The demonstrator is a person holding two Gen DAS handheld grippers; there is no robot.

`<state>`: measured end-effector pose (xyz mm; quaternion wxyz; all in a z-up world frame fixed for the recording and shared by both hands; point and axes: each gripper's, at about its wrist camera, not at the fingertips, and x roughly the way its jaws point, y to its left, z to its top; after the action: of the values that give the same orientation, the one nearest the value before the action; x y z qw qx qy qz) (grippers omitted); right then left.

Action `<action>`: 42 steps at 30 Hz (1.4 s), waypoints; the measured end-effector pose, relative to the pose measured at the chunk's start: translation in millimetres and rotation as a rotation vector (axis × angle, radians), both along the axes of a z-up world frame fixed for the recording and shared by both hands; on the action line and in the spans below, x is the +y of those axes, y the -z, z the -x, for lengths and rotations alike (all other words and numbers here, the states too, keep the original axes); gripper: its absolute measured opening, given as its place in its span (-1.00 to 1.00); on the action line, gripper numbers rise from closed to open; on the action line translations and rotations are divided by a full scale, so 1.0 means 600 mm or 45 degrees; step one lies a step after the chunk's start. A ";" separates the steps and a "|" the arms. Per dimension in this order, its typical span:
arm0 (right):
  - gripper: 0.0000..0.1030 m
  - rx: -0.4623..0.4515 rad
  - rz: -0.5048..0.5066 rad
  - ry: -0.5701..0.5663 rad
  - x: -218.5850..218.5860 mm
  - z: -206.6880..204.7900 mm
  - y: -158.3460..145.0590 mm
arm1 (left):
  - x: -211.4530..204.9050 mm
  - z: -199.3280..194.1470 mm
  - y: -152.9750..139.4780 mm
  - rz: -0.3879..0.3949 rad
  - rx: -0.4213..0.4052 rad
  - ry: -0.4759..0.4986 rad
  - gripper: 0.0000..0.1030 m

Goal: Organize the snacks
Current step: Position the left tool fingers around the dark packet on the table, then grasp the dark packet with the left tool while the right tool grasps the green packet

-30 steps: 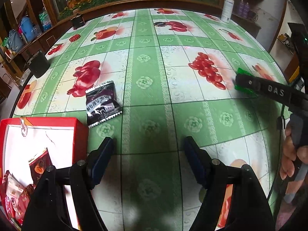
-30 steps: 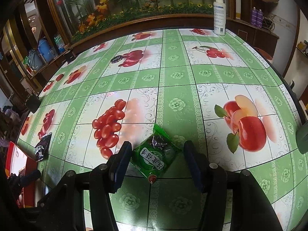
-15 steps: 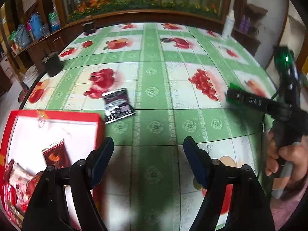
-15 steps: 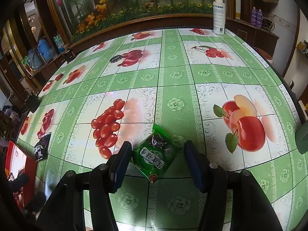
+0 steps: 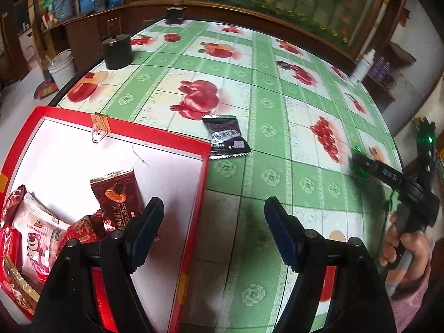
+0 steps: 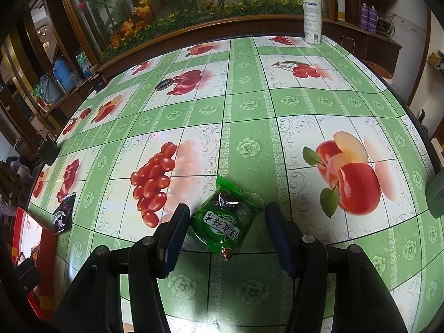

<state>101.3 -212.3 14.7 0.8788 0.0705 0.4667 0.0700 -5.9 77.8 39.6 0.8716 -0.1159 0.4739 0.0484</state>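
A red box [image 5: 119, 127] with a white floor sits at the table's left and holds several snack packets, among them a brown one [image 5: 118, 195]. My left gripper [image 5: 213, 230] is open and empty above the box's right wall. A black snack packet [image 5: 226, 137] lies on the tablecloth just past the box; it also shows in the right wrist view [image 6: 63, 213]. A green snack packet [image 6: 222, 220] lies flat between the open fingers of my right gripper [image 6: 224, 230]. The right gripper also shows in the left wrist view [image 5: 369, 166].
A black pot [image 5: 118, 51] stands near the table's far left edge. A white spray bottle [image 6: 312, 14] stands at the far edge. A small dark round object [image 6: 164, 83] lies far back. The box's red wall [image 6: 45, 242] shows at left in the right wrist view.
My left gripper has swung left and back, so the red box now fills the lower left of its view. The right gripper and green packet have stayed put.
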 end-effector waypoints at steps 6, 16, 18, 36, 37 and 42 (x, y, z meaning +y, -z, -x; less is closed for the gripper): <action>0.16 0.013 -0.059 0.015 -0.010 0.000 -0.001 | -0.007 -0.062 -0.006 -0.132 -0.004 -0.008 0.45; 0.26 0.013 -0.040 0.007 -0.001 -0.002 -0.001 | 0.014 -0.164 0.021 -0.186 0.117 -0.056 0.45; 0.27 0.013 -0.035 0.005 0.000 -0.003 -0.001 | 0.011 -0.171 0.028 -0.211 0.136 -0.046 0.45; 0.27 0.078 -0.207 0.021 -0.035 -0.012 -0.002 | -0.039 -0.192 0.046 -0.141 0.199 0.114 0.35; 0.27 0.099 -0.277 0.025 -0.048 -0.015 -0.001 | -0.045 -0.191 0.045 -0.146 0.194 0.135 0.24; 0.27 0.194 -0.620 0.079 -0.115 -0.026 0.015 | -0.086 -0.189 0.039 -0.162 0.165 0.262 -0.15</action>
<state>117.2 -281.1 5.8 0.7999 0.2993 0.4986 0.1478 107.7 26.4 16.2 0.8451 -0.0079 0.5345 -0.0038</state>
